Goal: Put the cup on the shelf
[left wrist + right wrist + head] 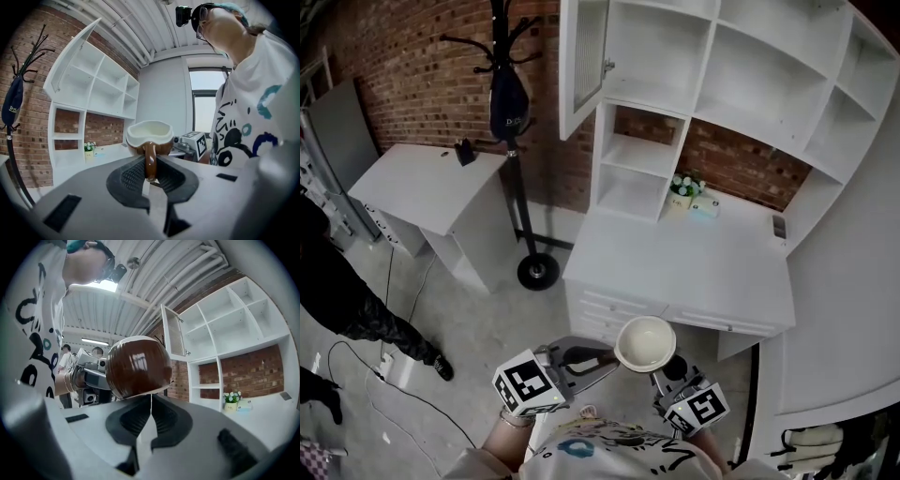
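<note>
The cup (pixel 645 342), cream inside and brown outside, hangs in the air in front of the white desk (pixel 684 267). My left gripper (pixel 614 356) is shut on its brown handle (pixel 149 161), with the bowl (pixel 149 136) upright just past the fingertips. My right gripper (pixel 661 373) is at the cup's other side. In the right gripper view its jaws stand together, and the tips (pixel 151 401) meet the lower rim of the cup's brown body (pixel 136 366). Whether they pinch the rim does not show. The white shelf unit (pixel 647 155) rises behind the desk.
A small flower pot (pixel 680 197) and a pale box (pixel 705 208) stand on the desk by the shelf unit. A cabinet door (pixel 581 56) hangs open above. A black coat stand (pixel 514 141) and a white side table (pixel 422 187) are at the left, beside a person's legs (pixel 356 309).
</note>
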`<state>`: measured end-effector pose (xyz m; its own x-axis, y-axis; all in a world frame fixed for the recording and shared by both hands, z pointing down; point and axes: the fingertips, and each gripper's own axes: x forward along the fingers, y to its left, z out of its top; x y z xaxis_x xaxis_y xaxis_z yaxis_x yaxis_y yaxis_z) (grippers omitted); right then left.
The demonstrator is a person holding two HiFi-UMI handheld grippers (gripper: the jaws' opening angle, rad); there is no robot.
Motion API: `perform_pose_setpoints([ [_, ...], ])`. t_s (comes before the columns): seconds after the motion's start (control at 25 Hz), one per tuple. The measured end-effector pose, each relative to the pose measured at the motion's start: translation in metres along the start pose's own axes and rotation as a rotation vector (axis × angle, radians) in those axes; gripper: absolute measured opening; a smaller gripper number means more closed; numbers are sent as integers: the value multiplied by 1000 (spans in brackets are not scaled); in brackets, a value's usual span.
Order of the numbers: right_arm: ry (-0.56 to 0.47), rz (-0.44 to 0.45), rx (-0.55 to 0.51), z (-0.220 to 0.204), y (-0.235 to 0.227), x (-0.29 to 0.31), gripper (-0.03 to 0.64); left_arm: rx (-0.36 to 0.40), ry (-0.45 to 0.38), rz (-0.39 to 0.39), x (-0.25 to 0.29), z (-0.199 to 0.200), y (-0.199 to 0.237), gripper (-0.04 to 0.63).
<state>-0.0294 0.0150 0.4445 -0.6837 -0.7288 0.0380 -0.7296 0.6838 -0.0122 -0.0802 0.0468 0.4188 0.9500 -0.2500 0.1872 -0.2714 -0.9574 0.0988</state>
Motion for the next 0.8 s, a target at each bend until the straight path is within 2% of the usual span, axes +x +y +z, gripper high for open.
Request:
perform_pose_setpoints([
  [0.4, 20, -12, -32, -1, -46, 38, 28, -24, -9, 3, 23, 6, 55, 55],
  [0.8, -18, 7, -77, 14, -134, 75, 28, 0, -35, 44, 78, 32, 124, 55],
])
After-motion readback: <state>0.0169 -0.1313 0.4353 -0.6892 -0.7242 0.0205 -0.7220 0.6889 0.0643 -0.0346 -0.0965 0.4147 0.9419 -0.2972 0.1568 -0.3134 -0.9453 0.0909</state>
